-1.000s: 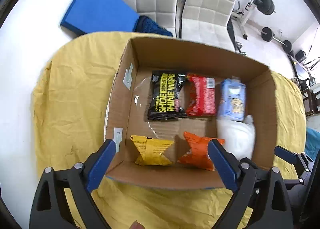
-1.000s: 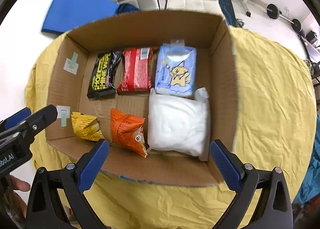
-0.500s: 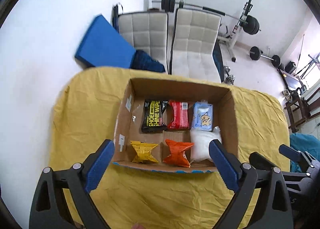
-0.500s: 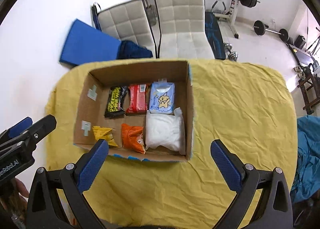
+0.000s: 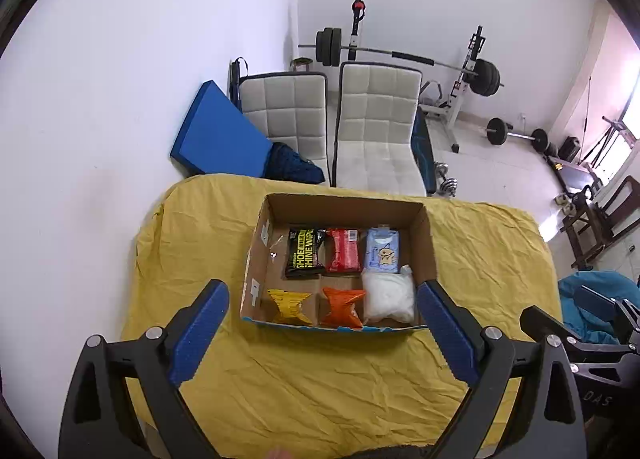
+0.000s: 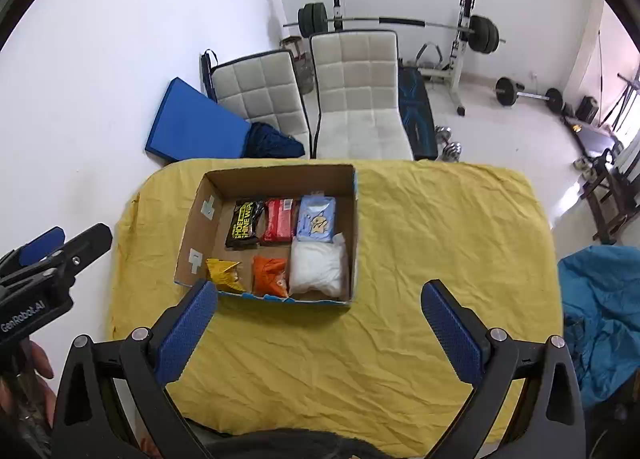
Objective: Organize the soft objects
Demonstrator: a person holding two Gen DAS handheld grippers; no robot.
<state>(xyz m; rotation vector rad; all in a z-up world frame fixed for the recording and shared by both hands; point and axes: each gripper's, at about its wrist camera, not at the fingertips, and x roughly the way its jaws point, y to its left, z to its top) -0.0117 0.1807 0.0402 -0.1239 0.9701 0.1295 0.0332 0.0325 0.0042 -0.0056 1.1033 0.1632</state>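
- Now the left gripper [image 5: 322, 325] and right gripper [image 6: 318, 317] gape wide, holding nothing, low in frame.
- Cardboard box [image 6: 354, 219], centre frame on yellow cloth [image 6: 440, 239], holds six soft packets in two rows.

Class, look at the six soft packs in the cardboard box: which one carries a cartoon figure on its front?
The light blue pack, in the far row beside the red pack, directly behind the white bag. The others show text or plain colour.
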